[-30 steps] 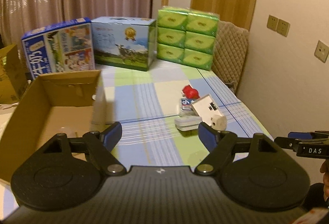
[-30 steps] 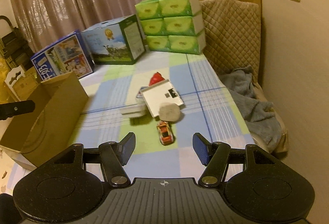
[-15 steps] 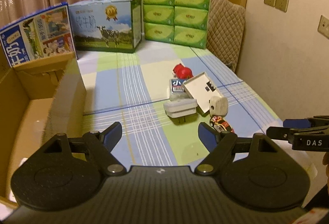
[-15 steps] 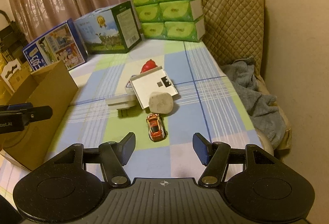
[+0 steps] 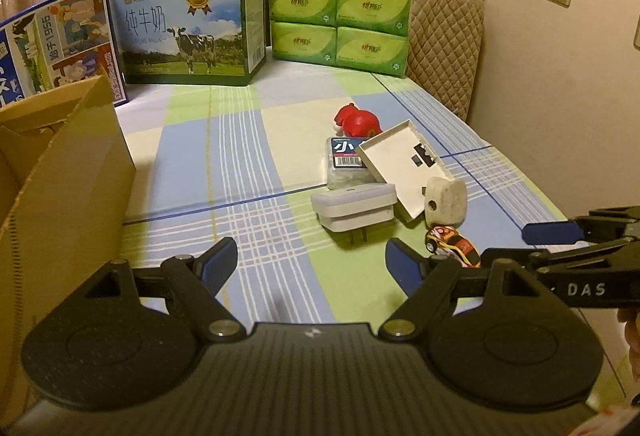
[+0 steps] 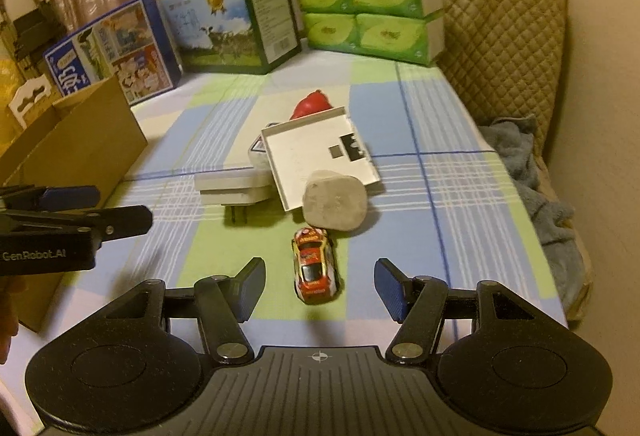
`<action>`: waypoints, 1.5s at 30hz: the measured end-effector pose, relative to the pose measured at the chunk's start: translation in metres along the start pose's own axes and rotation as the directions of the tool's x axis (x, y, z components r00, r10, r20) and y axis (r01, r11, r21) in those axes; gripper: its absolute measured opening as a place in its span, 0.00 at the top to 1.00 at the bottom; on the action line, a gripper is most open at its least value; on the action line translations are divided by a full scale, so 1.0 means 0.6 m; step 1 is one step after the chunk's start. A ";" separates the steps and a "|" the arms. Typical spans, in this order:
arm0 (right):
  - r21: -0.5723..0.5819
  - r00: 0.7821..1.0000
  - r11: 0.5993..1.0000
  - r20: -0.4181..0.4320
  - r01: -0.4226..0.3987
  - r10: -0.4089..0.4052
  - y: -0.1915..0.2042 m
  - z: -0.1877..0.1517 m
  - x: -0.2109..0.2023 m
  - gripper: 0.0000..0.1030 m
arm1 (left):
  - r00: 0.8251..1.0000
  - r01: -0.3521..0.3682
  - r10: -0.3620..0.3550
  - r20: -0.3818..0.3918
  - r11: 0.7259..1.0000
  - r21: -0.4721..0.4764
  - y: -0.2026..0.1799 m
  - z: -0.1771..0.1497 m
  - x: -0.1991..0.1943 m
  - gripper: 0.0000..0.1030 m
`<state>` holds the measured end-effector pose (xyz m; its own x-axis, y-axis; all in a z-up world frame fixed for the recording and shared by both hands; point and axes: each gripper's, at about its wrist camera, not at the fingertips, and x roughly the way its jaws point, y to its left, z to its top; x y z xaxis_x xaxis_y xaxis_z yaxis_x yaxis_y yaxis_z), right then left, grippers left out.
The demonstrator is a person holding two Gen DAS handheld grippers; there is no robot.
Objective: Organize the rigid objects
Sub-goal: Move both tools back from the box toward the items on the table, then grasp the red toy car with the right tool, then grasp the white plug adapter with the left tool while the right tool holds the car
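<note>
Right wrist view: right tongs (image 6: 320, 286) apart, empty, toy car (image 6: 315, 265) on counter (image 6: 460, 204) just ahead between them. Left tongs (image 5: 311, 262) apart, empty, beside cardboard box (image 5: 60, 172)

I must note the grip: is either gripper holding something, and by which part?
Nothing is held. The left gripper and right gripper are open and empty.
</note>
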<state>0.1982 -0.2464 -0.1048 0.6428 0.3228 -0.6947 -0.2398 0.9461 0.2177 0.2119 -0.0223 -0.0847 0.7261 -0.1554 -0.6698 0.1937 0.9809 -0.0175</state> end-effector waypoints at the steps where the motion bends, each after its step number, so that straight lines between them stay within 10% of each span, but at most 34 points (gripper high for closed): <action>1: -0.007 1.000 1.000 -0.003 -0.003 0.003 0.001 0.001 0.008 0.44 | 1.000 0.001 -0.001 0.001 1.000 0.002 0.001 -0.002 0.006 0.25; 33: -0.096 0.993 0.994 -0.099 0.050 -0.059 0.023 0.014 0.108 0.74 | 1.000 0.021 -0.021 -0.007 0.999 -0.032 0.023 -0.020 0.054 0.25; 45: -0.038 1.000 0.999 0.004 0.021 -0.021 0.025 0.026 0.065 0.75 | 1.000 0.019 -0.019 0.009 1.000 -0.018 0.018 -0.017 0.059 0.25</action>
<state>0.2314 -0.2194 -0.1180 0.6501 0.3033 -0.6967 -0.2536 0.9509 0.1772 0.2329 -0.0161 -0.1165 0.7283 -0.1751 -0.6625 0.1956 0.9797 -0.0438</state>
